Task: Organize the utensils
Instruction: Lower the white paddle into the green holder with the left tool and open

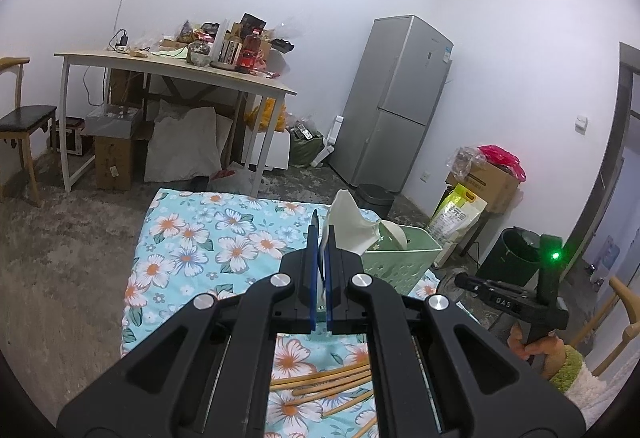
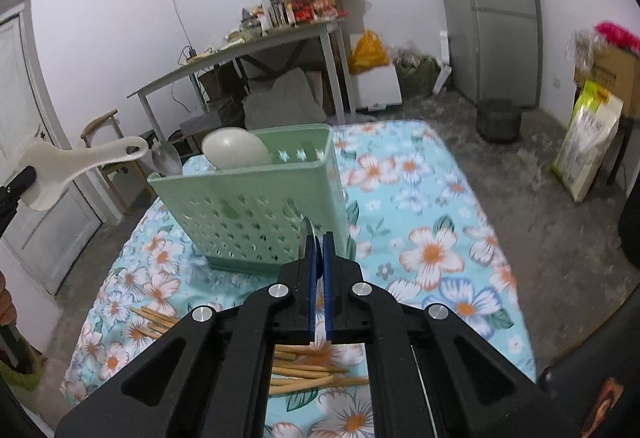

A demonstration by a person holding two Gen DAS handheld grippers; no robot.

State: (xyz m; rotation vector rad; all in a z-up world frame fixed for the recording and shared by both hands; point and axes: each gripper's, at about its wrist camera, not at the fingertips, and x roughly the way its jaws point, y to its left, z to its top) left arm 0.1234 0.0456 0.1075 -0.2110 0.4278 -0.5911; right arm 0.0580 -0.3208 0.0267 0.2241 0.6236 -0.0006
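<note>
I see left gripper (image 1: 322, 238) jaws clenched on white rice paddle (image 2: 76, 168); right gripper (image 2: 318, 242) jaws clenched, possibly on a thin utensil, above chopsticks (image 2: 308, 374)

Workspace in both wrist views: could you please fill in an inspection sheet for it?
Surface: floral cloth, spread flat.
Job's things: green basket upright on the cloth, with a pale spoon and a metal spoon standing in it; wooden chopsticks loose on the cloth; white paddle held in the air.
Clutter: nothing seen on the cloth.
Grippers: left tool shut on the white paddle; right tool shut, nothing seen between its fingers.
Cables: charger cable on the far table.
Surroundings: the far table is loaded; grey fridge; dark bin.
</note>
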